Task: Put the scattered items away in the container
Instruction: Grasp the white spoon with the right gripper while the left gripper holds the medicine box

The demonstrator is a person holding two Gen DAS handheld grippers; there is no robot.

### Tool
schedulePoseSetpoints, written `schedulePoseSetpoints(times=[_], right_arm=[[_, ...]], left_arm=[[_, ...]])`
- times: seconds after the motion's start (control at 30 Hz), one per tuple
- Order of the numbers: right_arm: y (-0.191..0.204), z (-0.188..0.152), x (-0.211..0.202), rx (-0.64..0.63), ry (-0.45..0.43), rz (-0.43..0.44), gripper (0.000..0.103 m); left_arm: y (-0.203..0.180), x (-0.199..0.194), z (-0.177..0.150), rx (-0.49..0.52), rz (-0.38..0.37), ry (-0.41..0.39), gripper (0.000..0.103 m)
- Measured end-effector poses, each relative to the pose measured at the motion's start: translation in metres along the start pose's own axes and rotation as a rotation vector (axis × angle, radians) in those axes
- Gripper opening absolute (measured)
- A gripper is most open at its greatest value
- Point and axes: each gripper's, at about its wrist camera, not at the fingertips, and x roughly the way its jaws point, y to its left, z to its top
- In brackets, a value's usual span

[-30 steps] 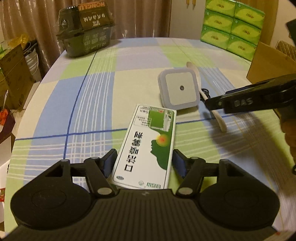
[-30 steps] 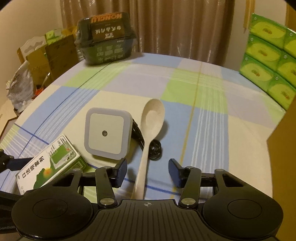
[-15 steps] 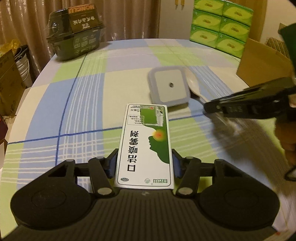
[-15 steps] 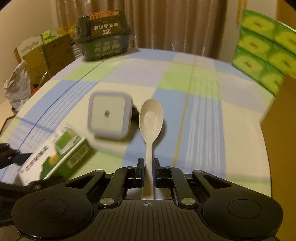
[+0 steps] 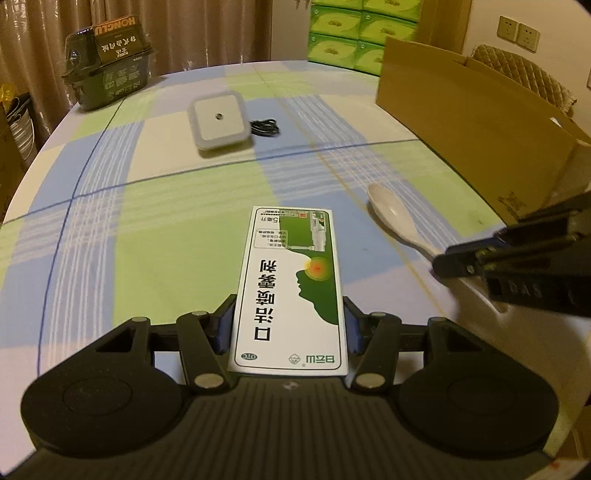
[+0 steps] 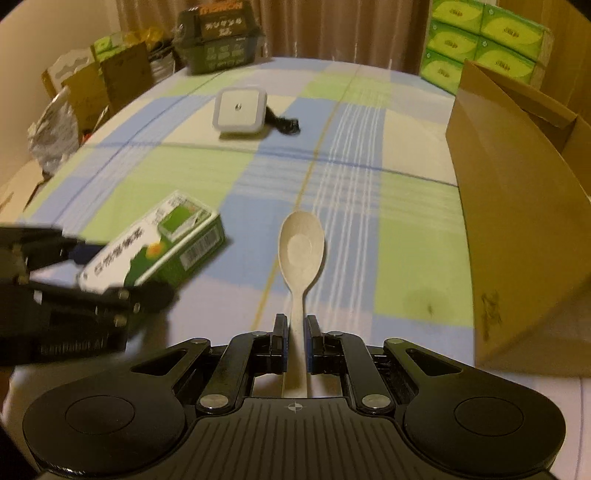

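In my left gripper I have the green-and-white medicine box clamped by its long sides, both pads pressed against it; its long axis runs straight ahead along the fingers, the printed end farthest from me, and it hangs clear of the tablecloth. My right gripper is squeezed tight on the handle of the pale spoon, whose bowl points forward and faces up, handle running back between the pads. Both grippers tilt down toward the table. From the right wrist view the left gripper sits off to the left with the box angled up and to the right; from the left wrist view the right gripper comes in from the right, the spoon slanting up-left from it. To the right of both stands the open cardboard box; I cannot see inside it. Farther ahead on the cloth lies a square white night light with a small black cord just beside it. At the far edge sits a dark green carton, and stacked green tissue packs stand beyond the table.
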Motion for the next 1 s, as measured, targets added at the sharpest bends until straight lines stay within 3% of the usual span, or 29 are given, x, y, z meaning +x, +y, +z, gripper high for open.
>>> schedulePoseSetpoints(times=[0.5,0.57,0.6,0.63,1.0], right_arm=[[-0.003,-0.007,0.004,-0.037,-0.046,0.002,0.009],[-0.004,-0.004,0.007,-0.037,-0.058,0.001,0.028],[-0.004,-0.002,0.010,-0.040,-0.063,-0.005,0.062],[-0.005,-0.001,0.012,-0.039,-0.067,-0.005,0.078],[-0.009,0.011,0.031,-0.047,-0.101,0.028,0.077]], left_arm=[[-0.008,0.002,0.001,-0.010,0.009,-0.005,0.053],[-0.006,0.003,0.002,-0.017,0.009,-0.011,0.054],[-0.006,0.004,0.002,-0.020,0.008,-0.014,0.056],[-0.006,0.004,0.002,-0.022,0.008,-0.017,0.059],[0.004,0.007,0.003,-0.046,0.021,-0.042,0.061]])
